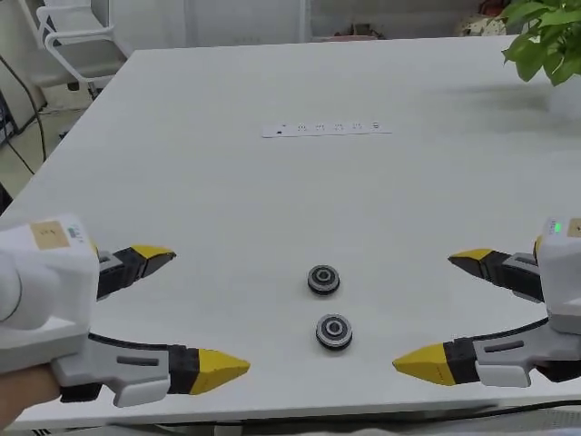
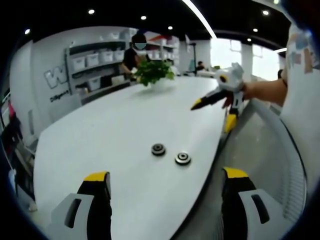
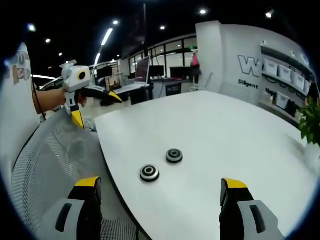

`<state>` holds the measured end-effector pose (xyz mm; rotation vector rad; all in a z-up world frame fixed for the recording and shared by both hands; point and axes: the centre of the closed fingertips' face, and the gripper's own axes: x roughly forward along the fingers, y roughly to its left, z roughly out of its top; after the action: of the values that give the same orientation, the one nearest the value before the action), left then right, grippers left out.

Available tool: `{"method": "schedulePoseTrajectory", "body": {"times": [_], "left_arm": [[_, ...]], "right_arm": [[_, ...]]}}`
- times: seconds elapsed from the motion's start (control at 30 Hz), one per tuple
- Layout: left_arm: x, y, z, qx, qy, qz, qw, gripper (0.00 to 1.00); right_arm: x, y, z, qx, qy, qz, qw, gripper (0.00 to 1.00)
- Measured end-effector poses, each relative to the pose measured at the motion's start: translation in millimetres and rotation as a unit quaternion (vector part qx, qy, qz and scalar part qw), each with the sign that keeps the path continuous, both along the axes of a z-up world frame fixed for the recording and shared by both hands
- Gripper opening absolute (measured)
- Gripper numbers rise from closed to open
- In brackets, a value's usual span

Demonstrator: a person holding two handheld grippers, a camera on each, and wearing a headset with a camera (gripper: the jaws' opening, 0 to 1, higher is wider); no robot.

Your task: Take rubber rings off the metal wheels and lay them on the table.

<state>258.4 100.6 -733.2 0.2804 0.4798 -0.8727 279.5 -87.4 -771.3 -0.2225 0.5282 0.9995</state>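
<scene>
Two small metal wheels, the far wheel [image 1: 323,280] and the near wheel [image 1: 334,331], lie flat and just apart on a white table [image 1: 272,200], near its front edge and between two hand-held grippers. Each wheel carries a dark rubber ring [image 1: 319,332] around its rim. The left gripper [image 1: 210,311] and the right gripper [image 1: 423,312] hover on either side, well apart from the wheels, both with yellow-tipped jaws spread wide and holding nothing. The wheels look dense and rigid, and would likely slide on the smooth tabletop if pushed sideways. The rings are probably stretchy and grippy, seated snugly on the rims. A sound hold would be one gripper pinching a wheel across its metal body while the other nips the ring's outer edge and peels it off.
</scene>
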Motion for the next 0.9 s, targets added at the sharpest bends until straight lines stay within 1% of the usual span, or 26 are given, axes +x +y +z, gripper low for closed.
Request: {"method": "schedulePoseTrajectory", "body": {"times": [0.3, 0.47, 0.63, 0.7, 0.77, 0.9], "left_arm": [[1.5, 2.2, 0.8, -0.004, 0.002, 0.007, 1.0, 0.93], [2.8, 2.9, 3.1, -0.007, -0.003, 0.01, 0.9999, 0.93], [3.1, 3.7, 3.1, -0.008, -0.001, 0.009, 0.9999, 0.93], [2.9, 3.7, 2.9, -0.01, 0.001, 0.009, 0.9999, 0.93], [2.9, 3.4, 3.1, -0.01, 0.001, 0.007, 0.9999, 0.93], [4.0, 3.1, 3.6, -0.011, 0.001, 0.007, 0.9999, 0.92]], "right_arm": [[-0.6, 0.0, -0.4, -0.004, 0.0, 0.004, 1.0, 0.99], [-0.4, 0.4, 0.2, -0.005, 0.0, 0.006, 1.0, 0.99], [0.1, 0.6, 0.6, -0.006, 0.0, 0.007, 1.0, 0.99], [1.4, 1.0, 2.6, -0.002, -0.003, 0.005, 1.0, 0.99], [2.0, 1.0, 3.4, 0.001, -0.002, 0.005, 1.0, 0.99], [2.4, 1.0, 2.5, -0.004, -0.001, 0.007, 1.0, 0.99]]}}
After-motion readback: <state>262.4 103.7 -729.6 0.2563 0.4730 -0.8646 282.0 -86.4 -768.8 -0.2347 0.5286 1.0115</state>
